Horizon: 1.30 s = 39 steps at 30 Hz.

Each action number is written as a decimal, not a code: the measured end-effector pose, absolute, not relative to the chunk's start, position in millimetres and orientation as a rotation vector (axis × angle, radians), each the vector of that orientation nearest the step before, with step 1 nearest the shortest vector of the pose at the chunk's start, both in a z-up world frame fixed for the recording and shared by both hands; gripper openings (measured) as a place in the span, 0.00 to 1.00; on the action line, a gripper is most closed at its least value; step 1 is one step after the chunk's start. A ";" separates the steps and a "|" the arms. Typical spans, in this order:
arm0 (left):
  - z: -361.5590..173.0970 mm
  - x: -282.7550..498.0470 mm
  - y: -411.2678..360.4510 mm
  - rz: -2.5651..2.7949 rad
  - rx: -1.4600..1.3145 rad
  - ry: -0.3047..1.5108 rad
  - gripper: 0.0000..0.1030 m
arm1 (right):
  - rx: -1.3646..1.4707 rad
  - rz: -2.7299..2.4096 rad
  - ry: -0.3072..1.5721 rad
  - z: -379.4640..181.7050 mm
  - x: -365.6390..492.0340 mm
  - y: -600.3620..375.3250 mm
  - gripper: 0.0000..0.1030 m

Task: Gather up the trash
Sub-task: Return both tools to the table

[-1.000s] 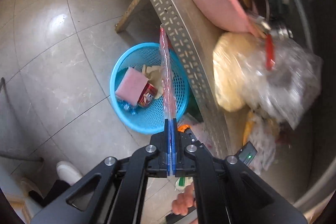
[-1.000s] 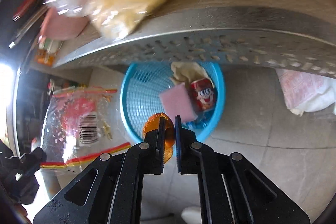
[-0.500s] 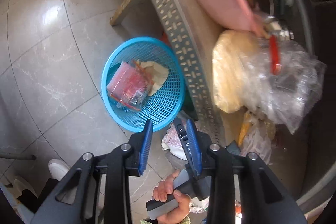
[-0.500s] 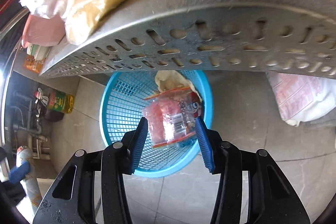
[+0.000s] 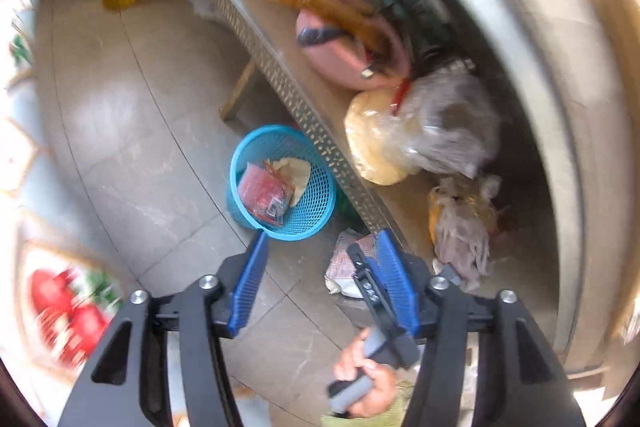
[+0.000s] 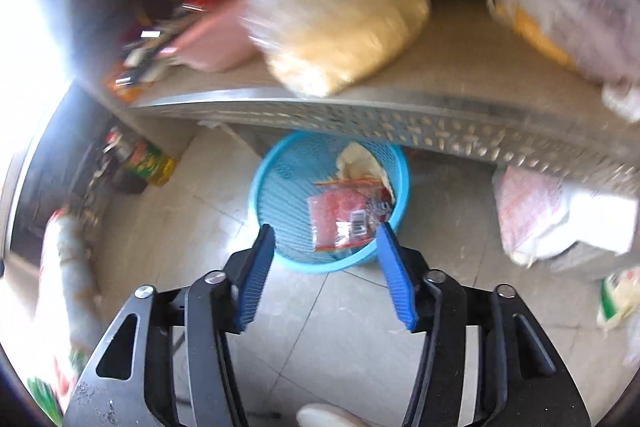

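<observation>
Both tongs hang released and empty over the floor, the left gripper and right gripper each spread wide. Ahead of them the blue mesh basket holds the red plastic wrapper, tucked partly under the perforated metal shelf edge, which overhangs its far rim.

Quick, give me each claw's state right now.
Left claw: open, holding nothing.
Right claw: open, holding nothing; the red plastic bag lies in the blue basket.
</observation>
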<state>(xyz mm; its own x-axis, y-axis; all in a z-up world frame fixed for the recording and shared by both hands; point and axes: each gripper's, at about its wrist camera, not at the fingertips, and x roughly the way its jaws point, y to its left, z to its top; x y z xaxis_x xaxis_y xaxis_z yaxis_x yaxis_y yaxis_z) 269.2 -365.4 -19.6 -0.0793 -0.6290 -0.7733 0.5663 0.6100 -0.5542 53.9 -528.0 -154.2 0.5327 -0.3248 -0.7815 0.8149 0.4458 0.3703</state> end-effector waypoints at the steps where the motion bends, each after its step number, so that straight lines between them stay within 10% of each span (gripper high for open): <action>1: -7.0 260.2 -350.4 -0.995 -0.050 1.277 0.58 | 0.788 -0.770 0.691 -142.6 49.9 -519.9 0.57; 11: 55.6 174.7 -200.8 -0.940 0.027 0.910 0.89 | 0.350 -0.661 0.682 -20.5 16.3 -410.5 0.92; 39: 38.0 91.0 50.3 -0.322 -0.105 0.730 0.95 | 0.092 -0.220 0.797 8.4 108.8 -228.4 0.92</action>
<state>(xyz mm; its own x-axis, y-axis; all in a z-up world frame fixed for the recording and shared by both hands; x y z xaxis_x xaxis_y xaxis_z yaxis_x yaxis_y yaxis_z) 91.0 50.3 38.0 0.6987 -0.3250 -0.6373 0.2525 0.9456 -0.2053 108.8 -228.4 8.4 0.6778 -0.1609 -0.7174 0.2298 0.9732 -0.0011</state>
